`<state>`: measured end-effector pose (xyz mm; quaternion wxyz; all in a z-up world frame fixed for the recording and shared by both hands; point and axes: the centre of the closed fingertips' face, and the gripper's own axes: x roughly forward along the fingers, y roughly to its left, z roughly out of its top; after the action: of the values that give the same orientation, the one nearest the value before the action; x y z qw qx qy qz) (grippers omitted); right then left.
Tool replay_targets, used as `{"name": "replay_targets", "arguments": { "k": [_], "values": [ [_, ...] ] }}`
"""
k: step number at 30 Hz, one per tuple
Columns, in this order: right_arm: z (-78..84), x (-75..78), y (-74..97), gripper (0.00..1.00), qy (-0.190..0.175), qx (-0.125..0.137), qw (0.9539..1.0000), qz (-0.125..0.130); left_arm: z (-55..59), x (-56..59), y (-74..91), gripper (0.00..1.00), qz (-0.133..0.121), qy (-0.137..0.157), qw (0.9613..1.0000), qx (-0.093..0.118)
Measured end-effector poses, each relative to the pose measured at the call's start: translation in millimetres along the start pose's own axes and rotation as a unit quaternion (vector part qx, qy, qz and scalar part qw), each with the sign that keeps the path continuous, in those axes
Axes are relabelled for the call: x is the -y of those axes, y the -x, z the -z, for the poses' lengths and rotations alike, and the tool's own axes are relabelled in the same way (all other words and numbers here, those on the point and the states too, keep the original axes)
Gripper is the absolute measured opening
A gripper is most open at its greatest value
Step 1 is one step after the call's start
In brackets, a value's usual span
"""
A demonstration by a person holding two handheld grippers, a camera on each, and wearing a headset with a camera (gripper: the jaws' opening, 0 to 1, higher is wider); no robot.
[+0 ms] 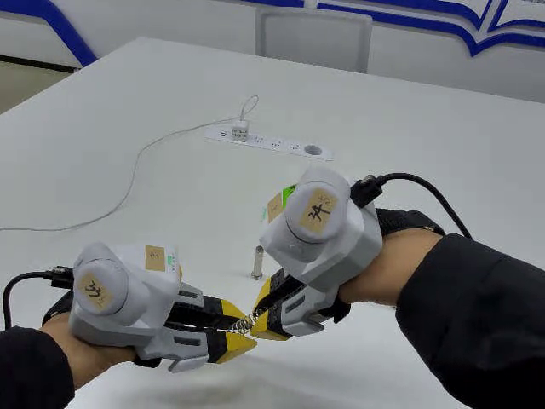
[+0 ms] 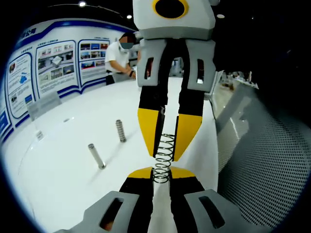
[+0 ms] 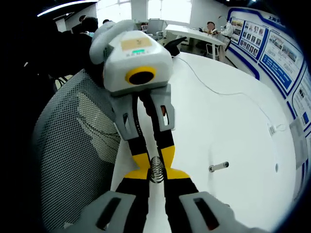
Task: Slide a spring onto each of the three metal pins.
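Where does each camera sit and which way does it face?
Head view: on the headset, looking down at left gripper and right gripper over the white table; sleeves show.
Left gripper view: on the left gripper, facing along its jaws at the right gripper.
Right gripper view: on the right gripper, facing the left gripper; own jaws show.
Shared: the spring clamped between both grippers.

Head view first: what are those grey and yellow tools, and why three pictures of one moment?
No robot: a person holds a two-jaw tool in each hand, the left gripper and the right gripper. The head view comes from a headset camera; each round picture comes from a camera on one gripper, looking along its jaws. Both grippers pinch one spring between them, above a table. On it stand a bare metal pin and a second pin that seems to wear a spring; a power strip lies farther back.
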<state>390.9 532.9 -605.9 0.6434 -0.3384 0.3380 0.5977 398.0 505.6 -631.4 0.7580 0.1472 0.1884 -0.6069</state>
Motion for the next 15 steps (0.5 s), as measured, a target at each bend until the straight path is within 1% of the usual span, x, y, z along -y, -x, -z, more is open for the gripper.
{"name": "replay_targets", "arguments": {
  "k": [3, 6, 10, 15],
  "values": [
    [-8.7, -1.6, -0.4, 0.12, 0.003, 0.009, 1.0, -0.001, -0.9, 1.8, -0.6, 0.11, 0.004, -0.001, 1.0, 0.003],
    [-12.1, -2.7, -2.7, 0.12, 0.01, 0.008, 0.9999, 0.0, -0.7, 2.3, -0.8, 0.11, 0.005, -0.002, 1.0, 0.002],
    [-10.7, -1.8, -4.6, 0.12, 0.014, 0.005, 0.9999, -0.002, 0.8, 2.4, -1.3, 0.11, 0.006, -0.005, 1.0, -0.002],
    [-9.1, -0.7, -4.0, 0.16, 0.014, 0.004, 0.9999, -0.001, 0.0, 0.3, -0.9, 0.11, 0.003, -0.002, 1.0, 0.003]
  ]
}}
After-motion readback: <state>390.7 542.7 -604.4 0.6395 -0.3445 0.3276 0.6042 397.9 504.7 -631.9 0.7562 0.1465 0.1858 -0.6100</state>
